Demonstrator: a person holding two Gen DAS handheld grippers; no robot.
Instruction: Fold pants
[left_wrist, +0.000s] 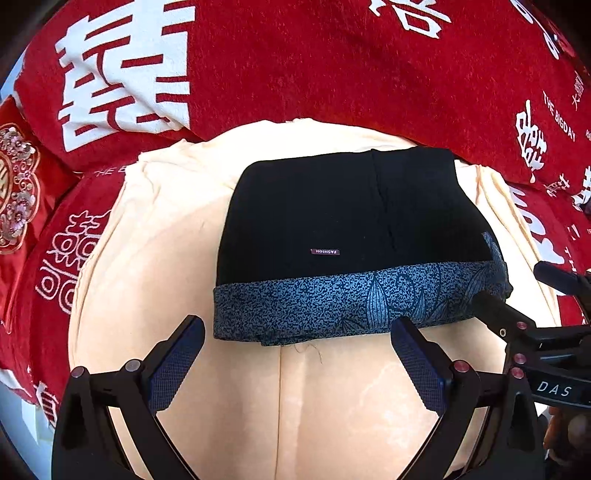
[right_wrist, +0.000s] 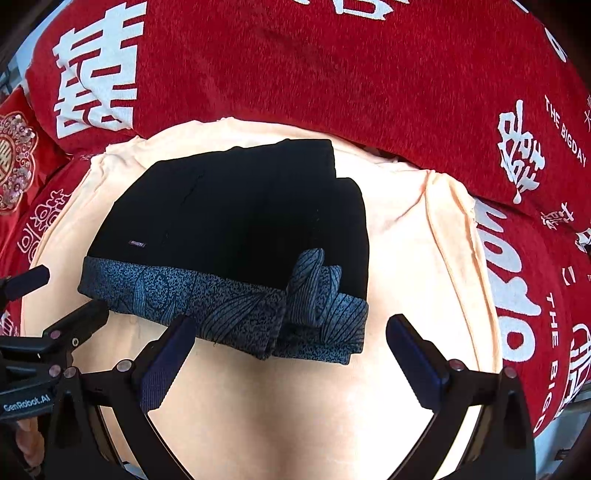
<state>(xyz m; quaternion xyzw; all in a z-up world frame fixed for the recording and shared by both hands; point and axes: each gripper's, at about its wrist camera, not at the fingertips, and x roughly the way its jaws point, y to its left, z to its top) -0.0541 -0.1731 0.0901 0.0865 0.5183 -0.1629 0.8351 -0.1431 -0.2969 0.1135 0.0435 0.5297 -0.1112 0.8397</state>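
The black pants (left_wrist: 332, 210) lie folded into a compact block on a cream cloth (left_wrist: 177, 258), with a blue patterned band (left_wrist: 332, 302) along the near edge and a small label on top. In the right wrist view the pants (right_wrist: 240, 218) show the same blue band (right_wrist: 229, 306), bunched at its right end. My left gripper (left_wrist: 297, 345) hangs open just in front of the band, nothing between its fingers. My right gripper (right_wrist: 291, 343) is open too, its left finger (right_wrist: 170, 354) close to the band's near edge. Each gripper appears at the side of the other's view.
A red blanket (left_wrist: 332, 66) with large white characters surrounds the cream cloth (right_wrist: 424, 258) at the back and on both sides. A red embroidered cushion (left_wrist: 14, 192) sits at the far left. Bare cream cloth lies in front of the pants.
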